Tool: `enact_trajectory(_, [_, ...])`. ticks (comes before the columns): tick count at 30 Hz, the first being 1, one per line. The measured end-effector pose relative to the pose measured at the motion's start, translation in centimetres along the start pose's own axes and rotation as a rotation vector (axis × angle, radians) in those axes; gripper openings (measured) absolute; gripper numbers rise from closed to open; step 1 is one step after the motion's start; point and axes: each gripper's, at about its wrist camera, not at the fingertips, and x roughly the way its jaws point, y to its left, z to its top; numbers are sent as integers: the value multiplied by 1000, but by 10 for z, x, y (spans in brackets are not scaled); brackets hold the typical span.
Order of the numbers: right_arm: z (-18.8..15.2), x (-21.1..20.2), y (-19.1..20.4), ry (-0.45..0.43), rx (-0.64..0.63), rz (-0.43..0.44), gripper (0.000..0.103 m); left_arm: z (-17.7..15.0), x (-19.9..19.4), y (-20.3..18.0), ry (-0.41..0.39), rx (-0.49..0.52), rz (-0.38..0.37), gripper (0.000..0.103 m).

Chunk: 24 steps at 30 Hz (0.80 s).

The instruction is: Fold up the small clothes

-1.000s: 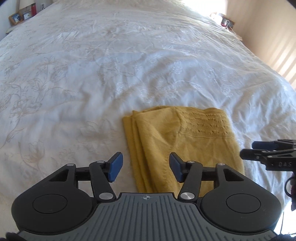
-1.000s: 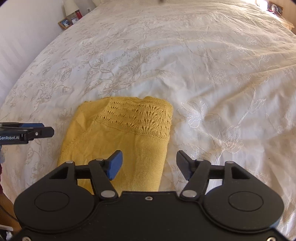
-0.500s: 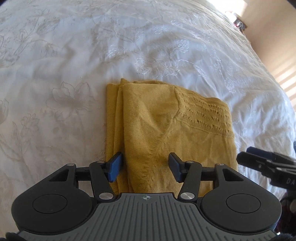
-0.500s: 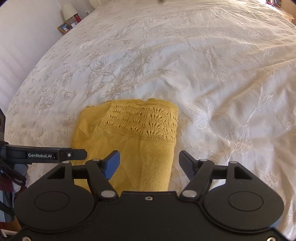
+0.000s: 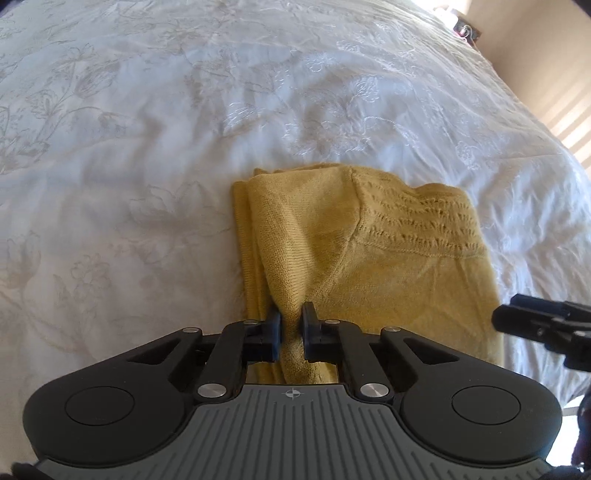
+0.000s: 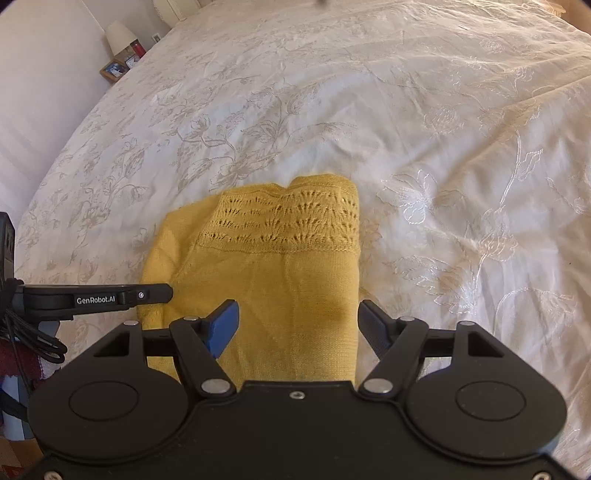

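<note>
The yellow top (image 5: 369, 266) lies on the bed (image 5: 147, 147), already folded into a narrow stack. The left hand-held gripper (image 5: 291, 328) pinches its near edge; the right hand-held gripper (image 6: 295, 328) hangs wide over it. Probably 1 fold remains.

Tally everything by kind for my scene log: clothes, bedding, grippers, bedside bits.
Yellow knit garment: 1
White embroidered bedspread: 1
Grippers: 2, left gripper and right gripper
Lamp: 1
Picture frame: 1
Total: 6
</note>
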Motion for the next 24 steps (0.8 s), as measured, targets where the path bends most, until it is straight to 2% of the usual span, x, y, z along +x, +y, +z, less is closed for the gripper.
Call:
enact_trajectory(3, [9,6,1,-6,-33,-20,75,1,0,12,8,-20,8,9])
enact_trajectory(7, [30,28,-6,-14,-43,-62,78,8,-2,17,7,-53,21,18])
enact_trajectory(10, [49,55,-22,23,20,-92,78,12,-11,9,-32,-17,42,20])
enact_trajectory(12, [57,73,-31,49,57,-106,82,16,-19,0,-64,20,55,32])
enact_trajectory(13, [60,80,-33,61,61,-105,88,19,-22,-6,-79,37,56,37])
enact_trajectory(15, [64,91,-33,77,55,-93,95,25,-26,-15,-103,57,40,58])
enact_trajectory(17, [66,97,-32,86,31,-85,101,33,-22,-24,-108,72,36,74])
enact_trajectory(20, [64,99,-35,88,33,-65,103,45,-6,-35,-93,84,38,75])
enact_trajectory(24, [63,96,-43,76,47,-31,103,60,28,-44,-78,107,108,79])
